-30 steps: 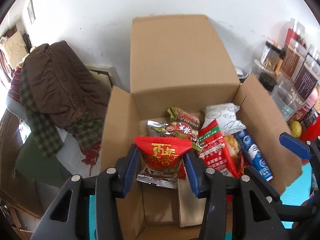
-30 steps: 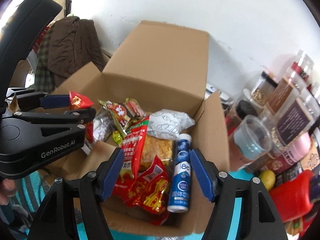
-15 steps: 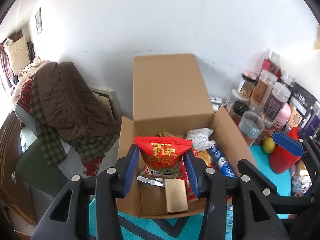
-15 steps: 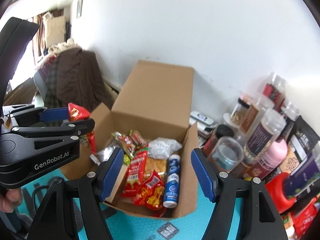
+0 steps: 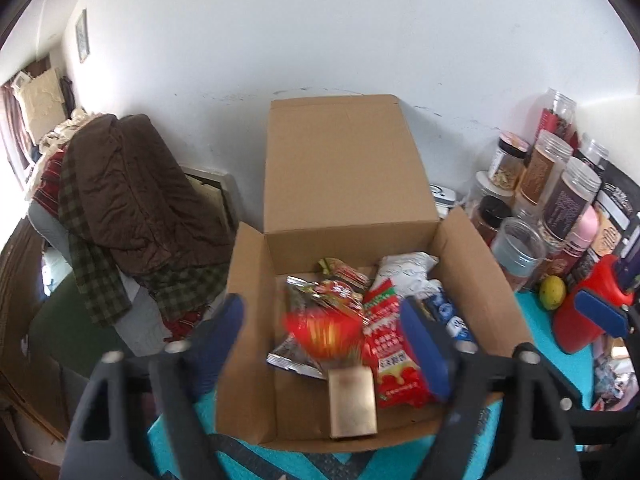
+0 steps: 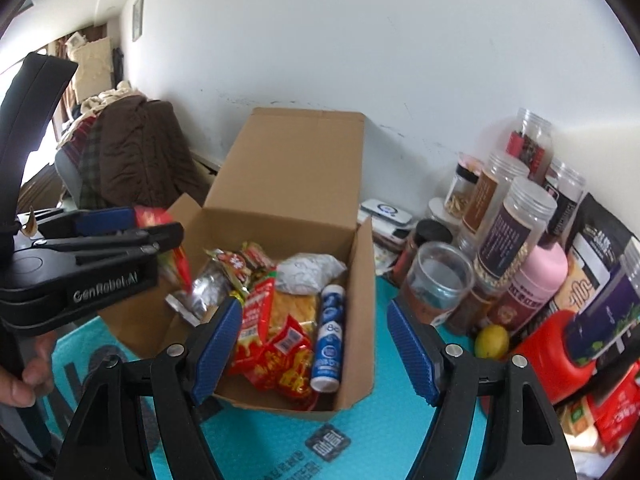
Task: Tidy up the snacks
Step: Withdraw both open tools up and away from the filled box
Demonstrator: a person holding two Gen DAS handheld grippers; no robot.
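Observation:
An open cardboard box (image 5: 344,184) (image 6: 296,168) stands on a teal mat and holds several snack packets, a blue tube (image 6: 330,336) and a small gold carton (image 5: 352,404). My left gripper (image 5: 322,320) (image 6: 160,224) hovers over the box's near left part with its jaws opening. A red packet with gold print (image 5: 324,330) is a blur between them, touching neither pad. My right gripper (image 6: 315,320) hangs open above the box's near edge with nothing in it. Its blue pad (image 5: 600,312) shows at the right of the left wrist view.
Jars and tubs (image 6: 516,232), a pink bottle (image 6: 536,284), a red container (image 6: 560,356) and a lemon (image 6: 492,340) crowd the mat right of the box. A brown jacket (image 5: 132,192) is draped over a chair at the left. A hand (image 6: 24,376) holds the left gripper.
The left jaws have sprung apart and the red packet, gripped before, is now loose and blurred between them. Both grippers have drawn up and back from the box.

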